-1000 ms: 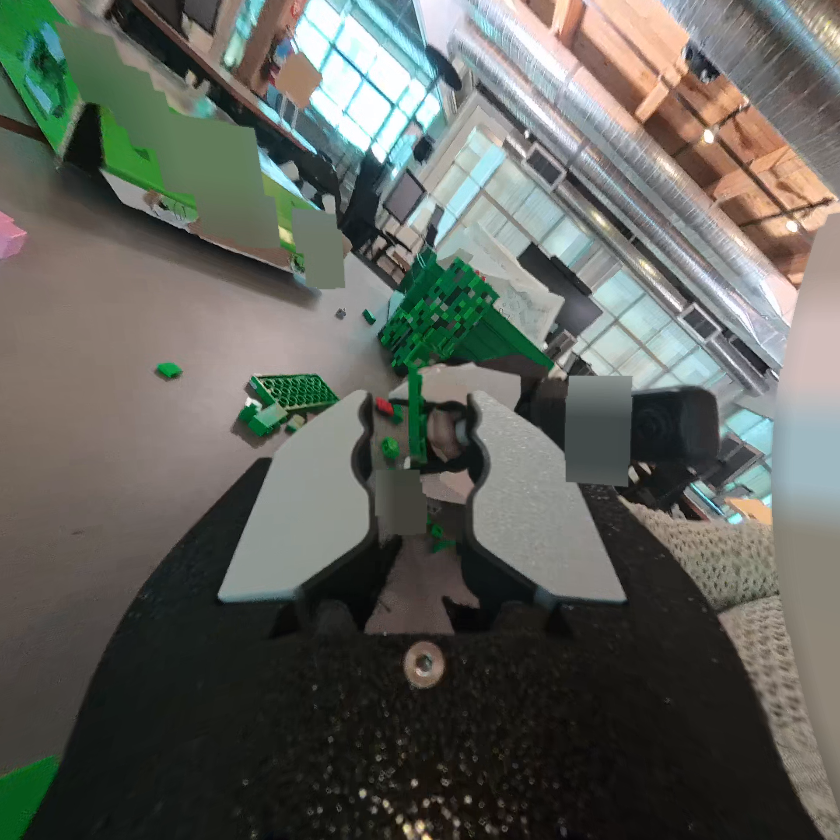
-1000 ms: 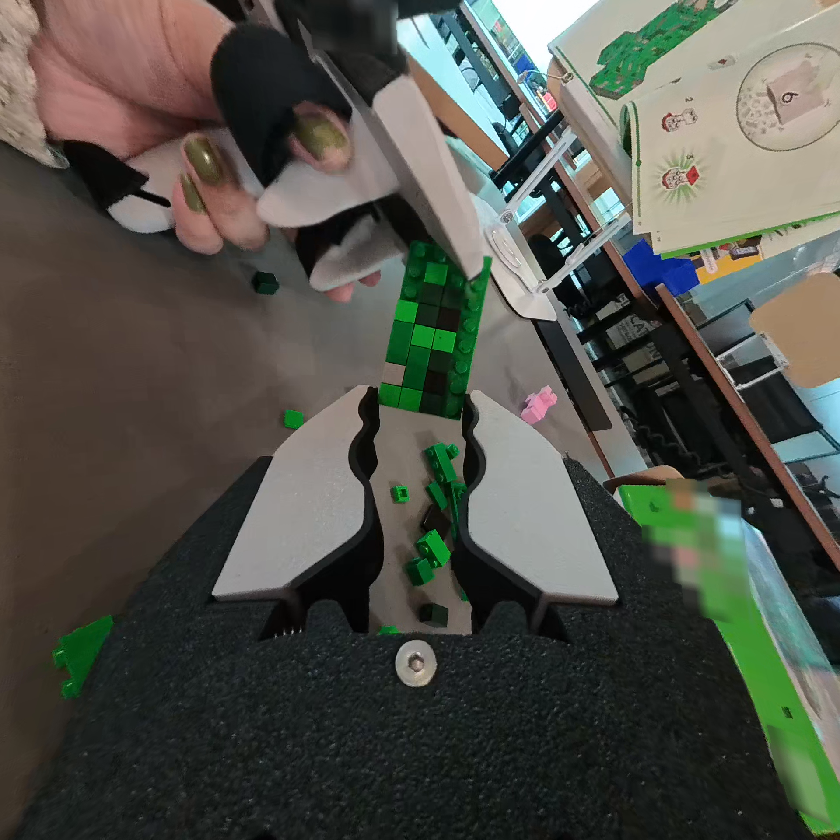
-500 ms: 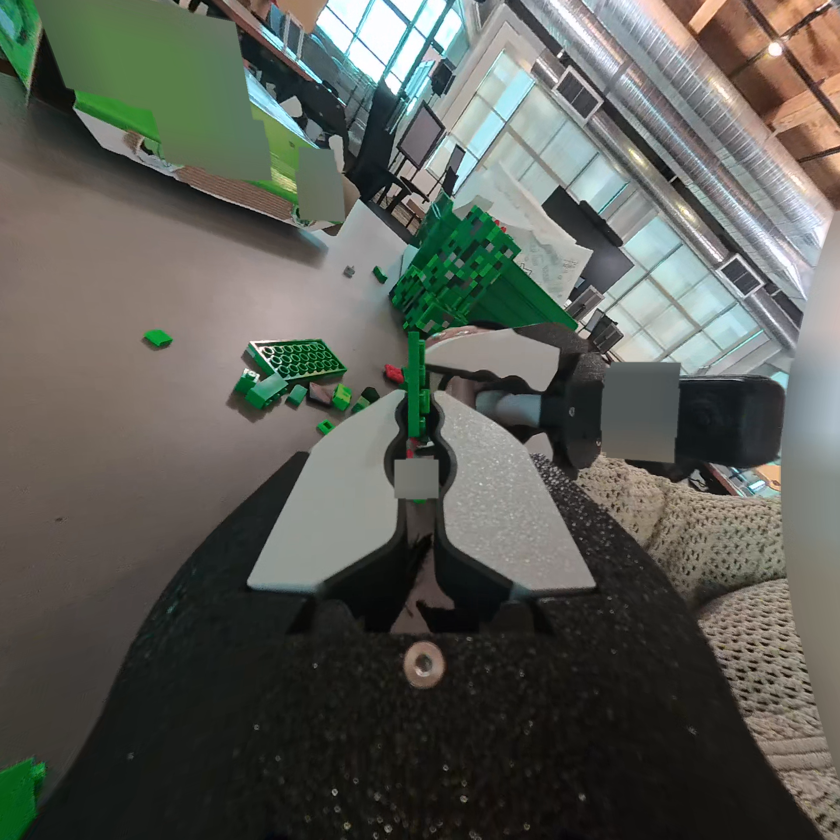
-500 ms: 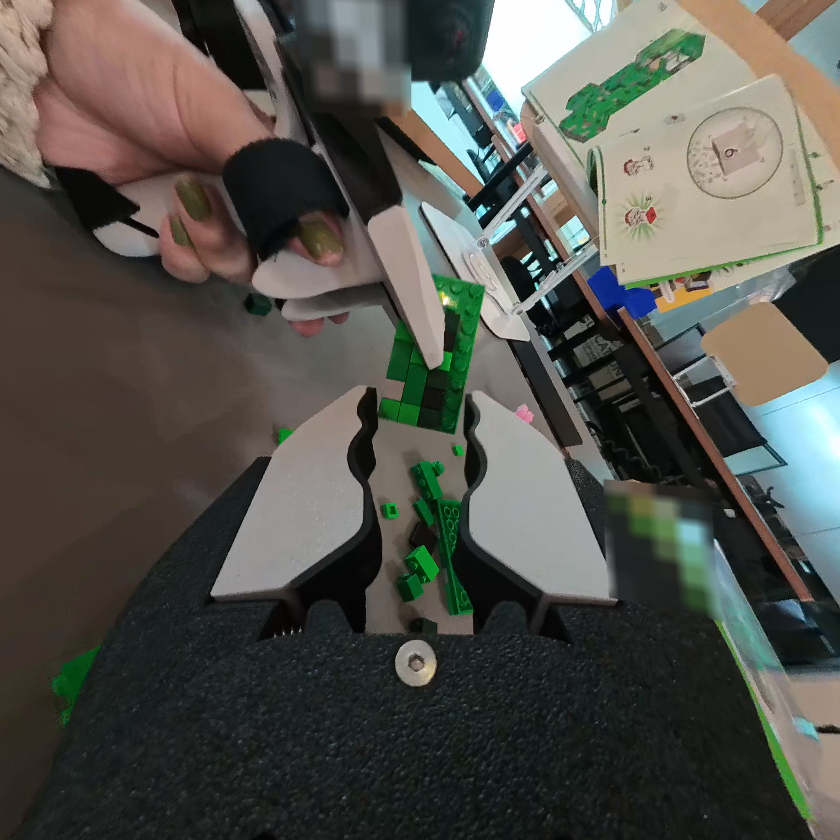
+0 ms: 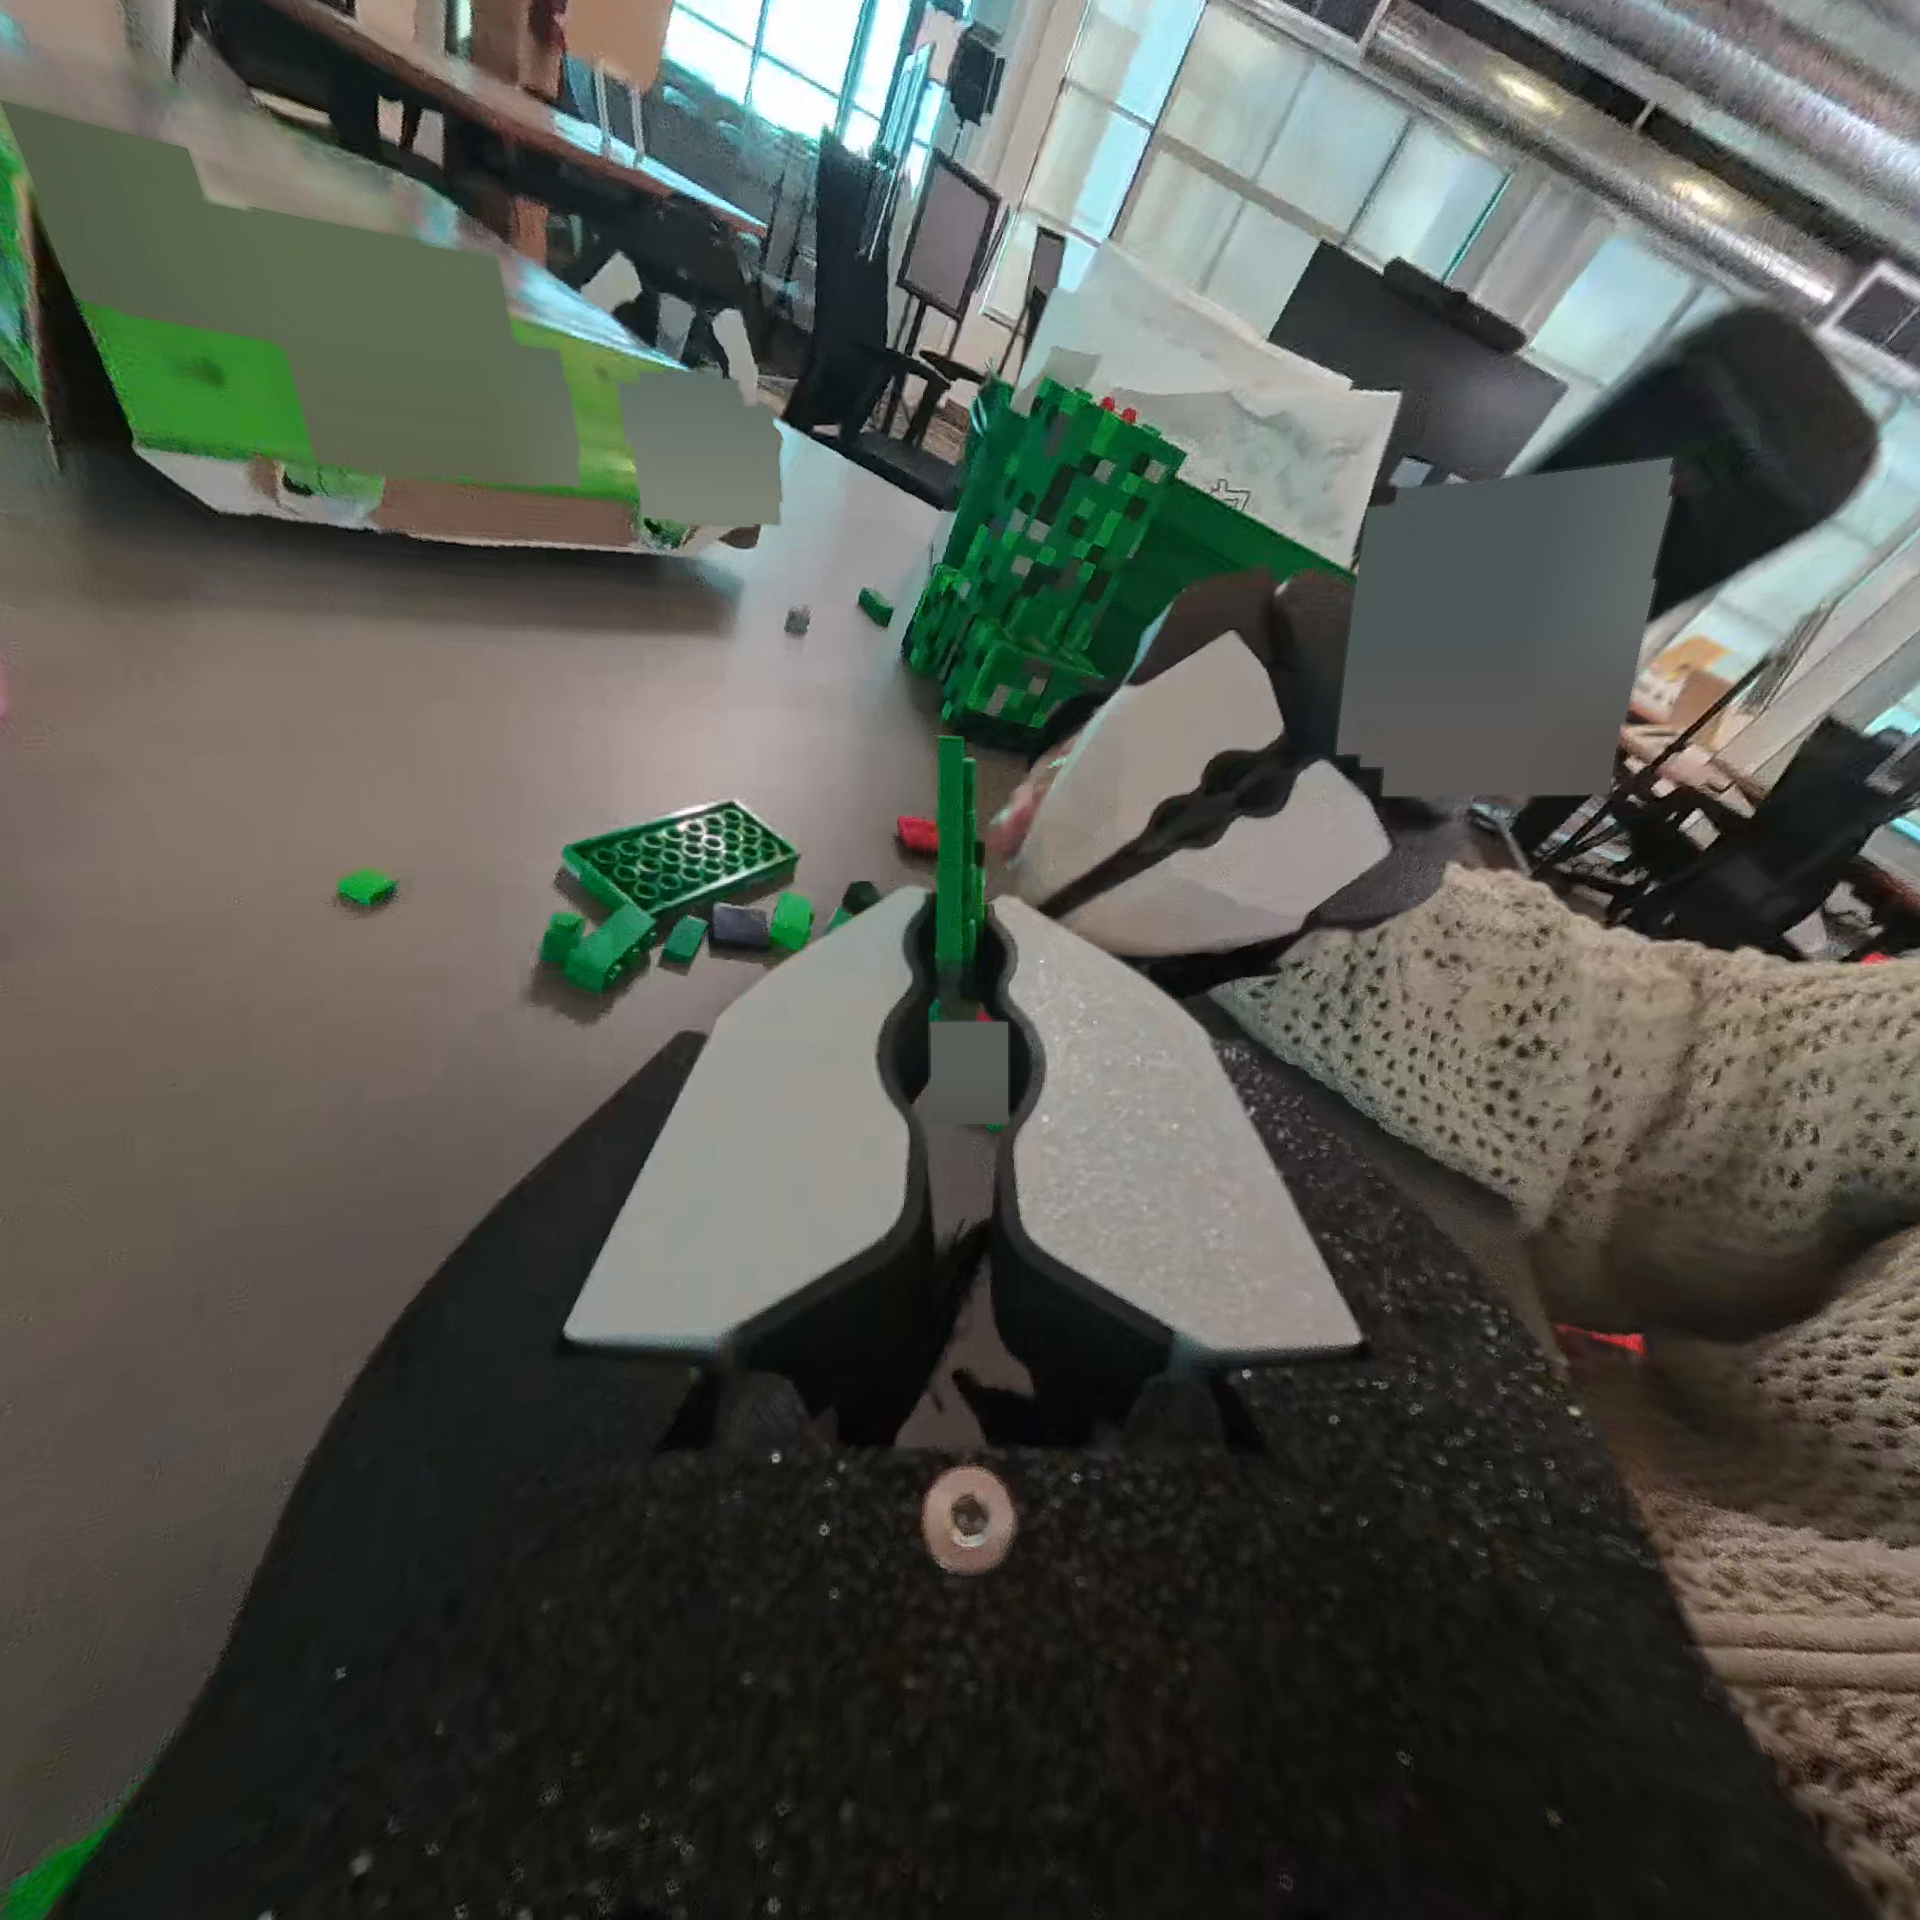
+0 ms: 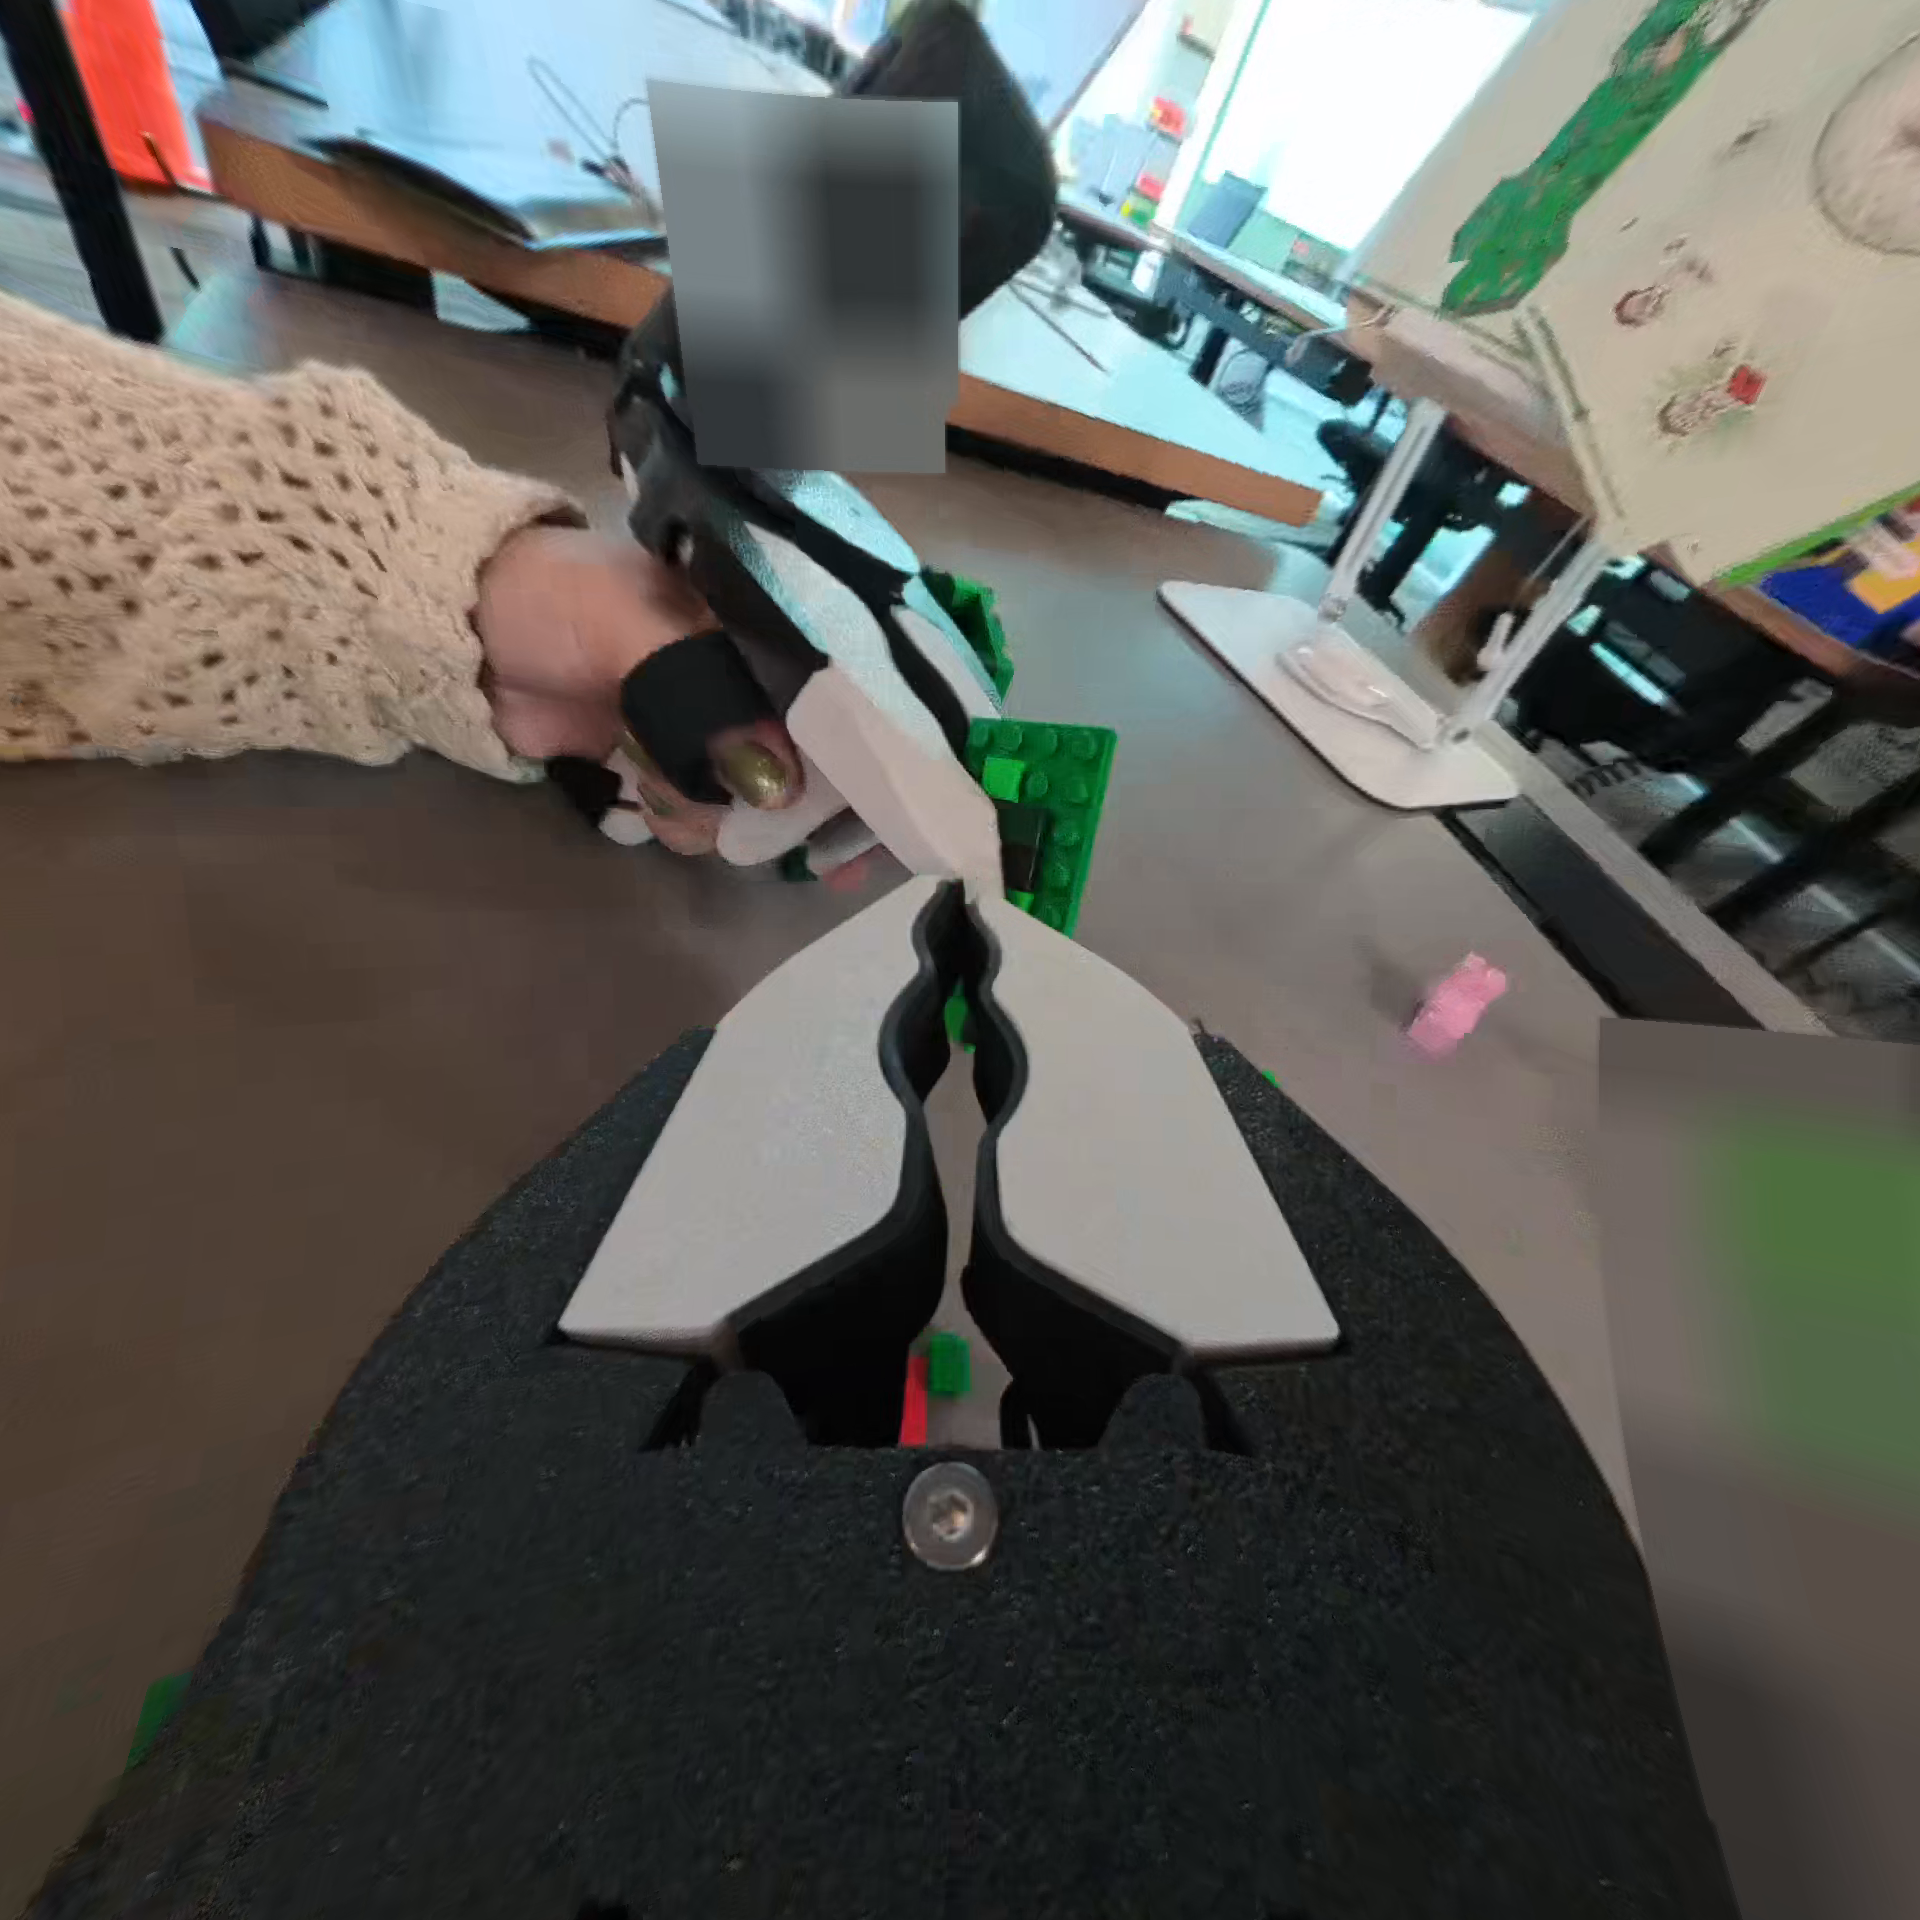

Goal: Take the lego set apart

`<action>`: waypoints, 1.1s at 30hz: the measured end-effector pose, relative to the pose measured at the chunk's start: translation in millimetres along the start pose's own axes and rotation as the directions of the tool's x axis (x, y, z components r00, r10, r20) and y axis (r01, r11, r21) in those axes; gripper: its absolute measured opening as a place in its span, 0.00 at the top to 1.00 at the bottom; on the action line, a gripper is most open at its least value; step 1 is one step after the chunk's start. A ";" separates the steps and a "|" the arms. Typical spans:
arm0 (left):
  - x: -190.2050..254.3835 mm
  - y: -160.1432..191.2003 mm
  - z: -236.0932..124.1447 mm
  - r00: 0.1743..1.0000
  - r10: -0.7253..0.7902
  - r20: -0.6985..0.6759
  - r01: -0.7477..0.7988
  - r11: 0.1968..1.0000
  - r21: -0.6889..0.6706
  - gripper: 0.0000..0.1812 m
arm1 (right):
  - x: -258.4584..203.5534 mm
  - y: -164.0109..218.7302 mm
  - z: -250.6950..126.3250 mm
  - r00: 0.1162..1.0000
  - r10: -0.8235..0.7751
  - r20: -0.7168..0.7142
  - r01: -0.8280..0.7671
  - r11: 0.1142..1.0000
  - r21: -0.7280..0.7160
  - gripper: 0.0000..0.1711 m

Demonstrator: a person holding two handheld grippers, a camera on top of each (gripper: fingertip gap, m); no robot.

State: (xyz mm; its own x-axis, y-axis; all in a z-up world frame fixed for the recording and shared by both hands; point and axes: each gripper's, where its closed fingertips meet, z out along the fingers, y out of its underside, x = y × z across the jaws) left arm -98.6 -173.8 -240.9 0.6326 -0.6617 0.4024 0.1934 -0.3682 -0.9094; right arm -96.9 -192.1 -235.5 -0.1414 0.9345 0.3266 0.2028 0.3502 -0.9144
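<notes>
My left gripper (image 5: 958, 914) is shut on a thin green lego plate (image 5: 954, 831), which stands edge-on and upright between its pads. The right wrist view shows the same plate (image 6: 1070, 800) face-on, mostly bare studs with a bright green tile and a dark tile, held by the left gripper (image 6: 977, 862). My right gripper (image 6: 958, 902) has its jaws shut, tips right at the plate's lower edge and against the left gripper's tip. It also shows in the left wrist view (image 5: 1023, 831) just right of the plate. The large green lego model (image 5: 1039, 561) stands behind.
Loose pieces lie on the brown table (image 5: 312, 1039): an upturned green plate (image 5: 681, 857), small green and dark bricks (image 5: 665, 935), a red brick (image 5: 916, 831), a pink piece (image 6: 1455, 1003). A green box (image 5: 208, 395) lies far left. A booklet on a clear stand (image 6: 1340, 686) is at the right.
My left gripper closed on the green plate about a second ago and keeps hold. My right gripper, open around the plate's lower end before, has now shut at its lower edge.
</notes>
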 end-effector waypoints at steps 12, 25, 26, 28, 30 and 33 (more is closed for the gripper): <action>-18.4 -3.7 -4.0 0.987 -0.154 0.052 0.151 0.987 0.058 0.97 | 13.6 29.6 17.3 0.961 -0.211 -0.178 0.177 0.966 -0.189 0.82; -14.8 -5.7 -6.3 0.971 -0.238 -0.020 0.239 0.968 0.079 0.97 | 11.3 22.7 15.8 0.977 -0.147 -0.155 0.120 0.978 -0.169 0.81; -14.9 -3.2 -5.7 0.977 -0.211 -0.004 0.211 0.976 0.061 0.97 | 10.2 22.3 14.2 0.983 -0.116 -0.143 0.092 0.982 -0.163 0.83; -9.7 0.5 0.1 0.990 -0.138 0.011 0.138 0.990 0.020 0.98 | 6.2 7.9 9.8 0.996 0.001 -0.086 -0.005 0.999 -0.044 1.00; -12.1 0.6 1.3 0.991 -0.127 0.037 0.127 0.992 0.019 0.98 | 4.8 11.1 11.8 0.994 -0.068 -0.081 0.061 0.994 -0.086 1.00; -20.6 -2.5 -1.9 0.981 -0.183 0.064 0.180 0.982 0.060 0.97 | 6.3 24.9 19.0 0.990 -0.094 -0.108 0.078 0.987 -0.141 1.00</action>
State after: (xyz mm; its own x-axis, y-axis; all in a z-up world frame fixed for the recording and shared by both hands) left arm -113.5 -160.5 -246.7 0.6332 -0.5397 0.5548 0.3487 -0.4410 -0.8270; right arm -111.2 -178.7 -260.7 -0.0538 0.8988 0.4351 0.3261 0.4276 -0.8431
